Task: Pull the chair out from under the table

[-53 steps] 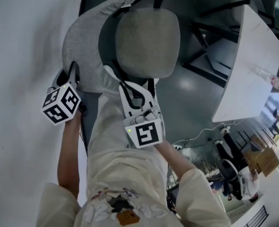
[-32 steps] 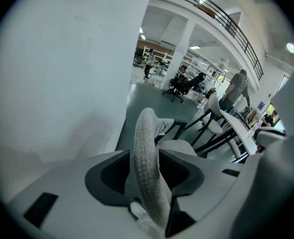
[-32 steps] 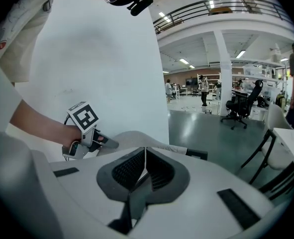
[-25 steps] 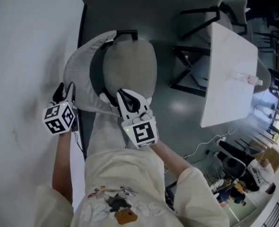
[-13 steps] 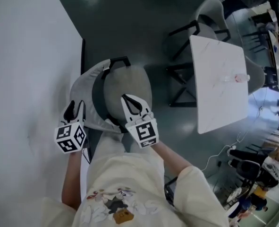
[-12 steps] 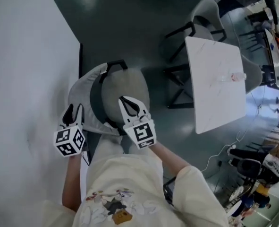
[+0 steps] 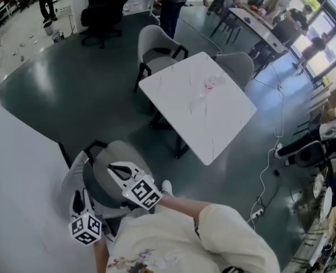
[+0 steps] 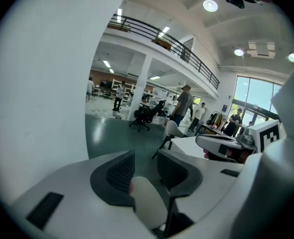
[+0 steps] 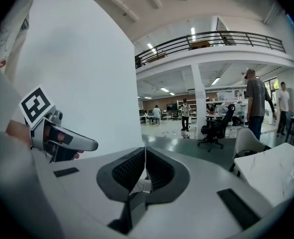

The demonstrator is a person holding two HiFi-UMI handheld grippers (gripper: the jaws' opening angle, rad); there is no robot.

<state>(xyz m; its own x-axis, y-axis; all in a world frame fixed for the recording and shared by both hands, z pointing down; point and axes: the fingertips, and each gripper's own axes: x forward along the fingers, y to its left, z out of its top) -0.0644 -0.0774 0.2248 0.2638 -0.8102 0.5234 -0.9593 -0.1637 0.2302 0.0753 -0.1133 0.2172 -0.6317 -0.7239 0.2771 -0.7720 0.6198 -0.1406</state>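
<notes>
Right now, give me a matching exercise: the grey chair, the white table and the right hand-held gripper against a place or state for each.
Things:
1. grey chair
2. white table
3. right hand-held gripper

Places or states:
a. jaws shut, nothing held
b. nearest the person, beside the big white surface
c. out on the dark floor, two chairs pushed up to it

Pairs: 1-b, 2-c, 3-a
</notes>
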